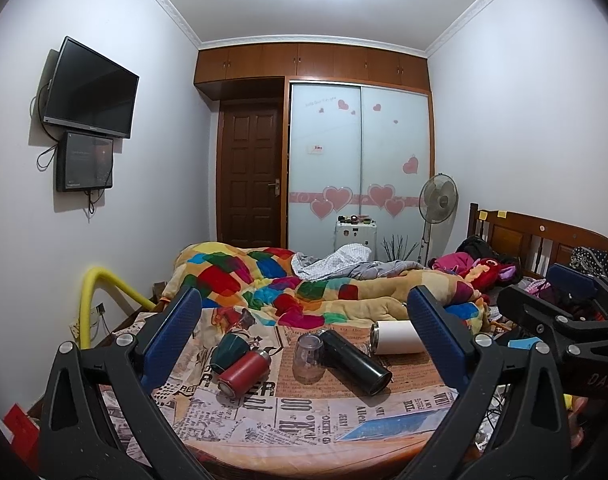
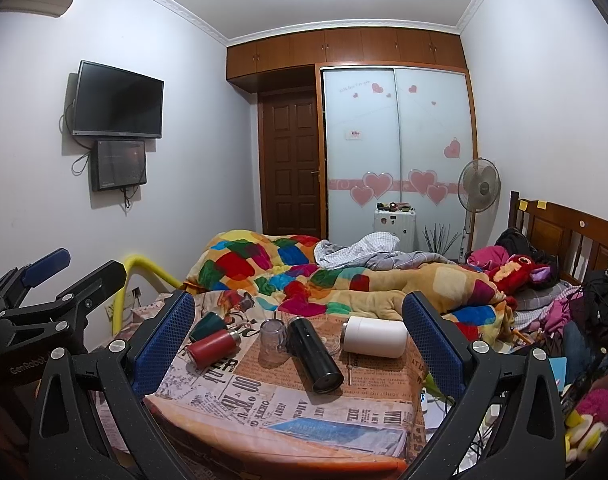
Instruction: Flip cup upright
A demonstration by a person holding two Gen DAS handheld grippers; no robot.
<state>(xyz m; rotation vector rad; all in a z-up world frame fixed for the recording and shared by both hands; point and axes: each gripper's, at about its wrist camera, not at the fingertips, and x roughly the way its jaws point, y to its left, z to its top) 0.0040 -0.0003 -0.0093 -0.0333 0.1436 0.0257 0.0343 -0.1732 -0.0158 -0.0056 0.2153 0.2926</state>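
Several cups lie on a newspaper-print table [image 1: 287, 412] [image 2: 287, 404]. A clear glass cup [image 1: 308, 356] [image 2: 272, 340] stands upside down in the middle. A black flask [image 1: 356, 362] [image 2: 314, 356], a red flask [image 1: 243, 372] [image 2: 211, 346], a dark green cup [image 1: 227, 350] [image 2: 207, 325] and a white cup [image 1: 396, 337] [image 2: 376, 337] lie on their sides. My left gripper [image 1: 304, 344] is open and empty, short of the cups. My right gripper [image 2: 299, 340] is open and empty too; it also shows in the left wrist view [image 1: 560, 312].
A bed with a colourful quilt [image 1: 304, 280] [image 2: 324, 276] lies just behind the table. Clutter and clothes [image 2: 576, 320] crowd the right side. A yellow padded rail [image 1: 103, 292] stands at the left. A blue card [image 1: 392, 424] lies on the table's near edge.
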